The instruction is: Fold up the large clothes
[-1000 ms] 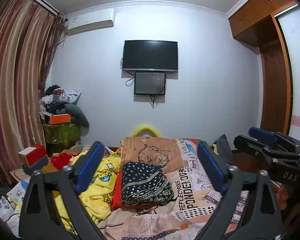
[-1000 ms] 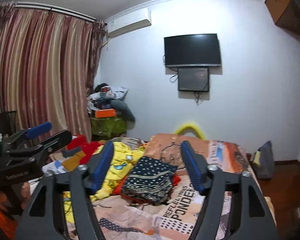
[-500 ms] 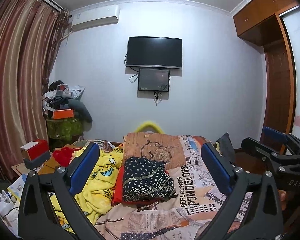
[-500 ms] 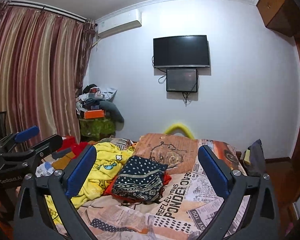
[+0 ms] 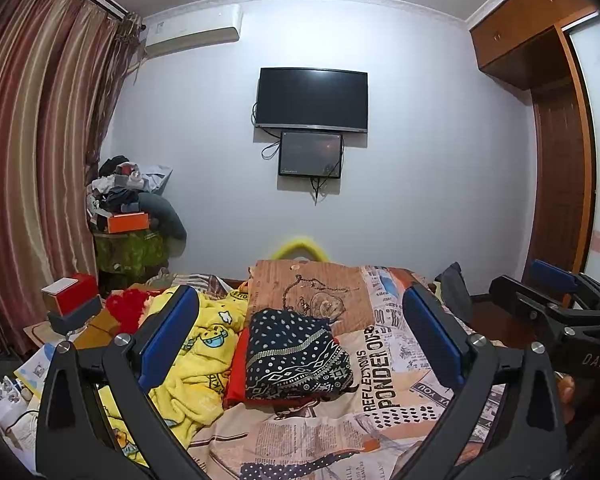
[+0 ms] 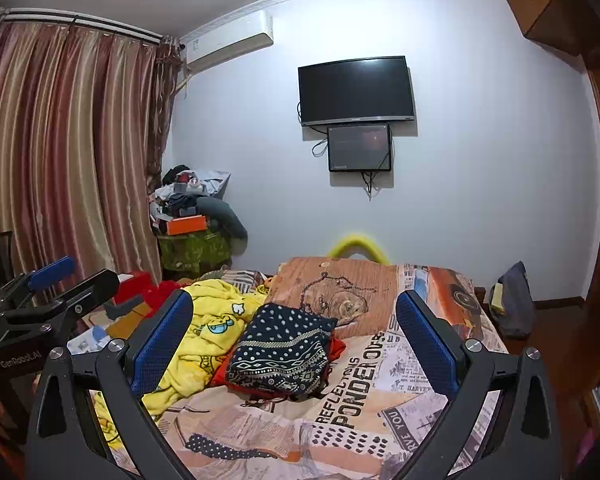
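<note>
A folded dark blue patterned garment (image 5: 296,354) lies on a folded red one (image 5: 236,368) in the middle of the bed; it also shows in the right wrist view (image 6: 282,350). A crumpled yellow cartoon-print garment (image 5: 192,352) lies to its left, also in the right wrist view (image 6: 204,332). My left gripper (image 5: 300,336) is open and empty, held above the bed's near end. My right gripper (image 6: 294,336) is open and empty too, level with it. Each gripper shows from the side in the other's view: the right (image 5: 556,308), the left (image 6: 44,292).
The bed wears a newspaper-print cover (image 5: 380,368) with a brown pillow (image 5: 312,292) at its head. A cluttered green-draped stand (image 5: 130,248) and red boxes (image 5: 72,294) stand left by the curtain (image 5: 28,160). A television (image 5: 312,98) hangs on the wall. A wooden wardrobe (image 5: 560,160) is right.
My right gripper opened wide from a narrower gap. Both grippers tilted slightly, so the room sits lower and further right in the left view; the clothes stay still.
</note>
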Demonstrator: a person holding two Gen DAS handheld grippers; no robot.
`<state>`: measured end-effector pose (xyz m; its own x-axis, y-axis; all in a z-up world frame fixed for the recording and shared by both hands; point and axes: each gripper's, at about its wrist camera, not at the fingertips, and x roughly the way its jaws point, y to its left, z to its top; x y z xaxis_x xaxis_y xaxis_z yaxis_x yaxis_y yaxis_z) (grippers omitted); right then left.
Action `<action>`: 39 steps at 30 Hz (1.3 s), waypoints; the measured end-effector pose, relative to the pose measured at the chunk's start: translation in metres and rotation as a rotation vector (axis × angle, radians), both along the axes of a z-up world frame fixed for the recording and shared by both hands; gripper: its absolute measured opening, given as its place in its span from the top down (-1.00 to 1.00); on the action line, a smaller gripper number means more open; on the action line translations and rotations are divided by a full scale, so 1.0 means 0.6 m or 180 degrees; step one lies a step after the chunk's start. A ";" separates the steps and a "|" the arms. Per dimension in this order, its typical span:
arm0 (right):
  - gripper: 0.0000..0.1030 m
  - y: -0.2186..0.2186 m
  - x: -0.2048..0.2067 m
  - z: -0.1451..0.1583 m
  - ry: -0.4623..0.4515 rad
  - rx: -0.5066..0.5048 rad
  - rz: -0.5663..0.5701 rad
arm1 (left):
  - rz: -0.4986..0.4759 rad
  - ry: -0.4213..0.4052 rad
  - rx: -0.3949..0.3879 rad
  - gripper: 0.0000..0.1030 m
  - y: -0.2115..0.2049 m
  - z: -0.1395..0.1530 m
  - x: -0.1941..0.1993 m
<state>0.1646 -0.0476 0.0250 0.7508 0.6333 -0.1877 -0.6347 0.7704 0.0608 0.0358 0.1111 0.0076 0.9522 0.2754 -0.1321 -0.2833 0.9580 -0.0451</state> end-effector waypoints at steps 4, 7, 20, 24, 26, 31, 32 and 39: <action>-0.96 -0.003 0.002 0.000 0.0033 -0.0001 0.0001 | 0.0006 0.0028 0.0003 -0.99 -0.001 -0.003 0.004; -0.96 -0.004 0.001 0.001 0.0045 0.0002 -0.0002 | 0.0013 0.0035 0.0005 -0.99 -0.001 -0.003 0.006; -0.96 -0.010 0.006 0.003 0.0108 0.0036 0.0007 | -0.0044 0.0042 -0.0053 -0.99 0.002 -0.007 0.007; -0.96 -0.011 0.009 0.003 0.0132 0.0049 0.0016 | -0.0045 0.0045 -0.0050 -0.99 0.003 -0.006 0.009; -0.96 -0.011 0.008 0.002 0.0129 0.0045 0.0013 | -0.0050 0.0046 -0.0057 -0.99 0.004 -0.007 0.009; -0.96 -0.011 0.008 0.002 0.0125 0.0027 -0.0001 | -0.0046 0.0044 -0.0059 -0.99 0.002 -0.007 0.010; -0.96 -0.011 0.008 0.001 0.0124 0.0029 0.0000 | -0.0051 0.0045 -0.0061 -0.99 0.003 -0.007 0.011; -0.96 -0.014 0.009 0.002 0.0128 0.0056 -0.0021 | -0.0070 0.0053 -0.0060 -0.99 0.001 -0.009 0.013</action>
<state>0.1700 -0.0558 0.0264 0.7470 0.6319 -0.2068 -0.6263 0.7731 0.0998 0.0438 0.1116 0.0023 0.9556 0.2516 -0.1531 -0.2630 0.9630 -0.0586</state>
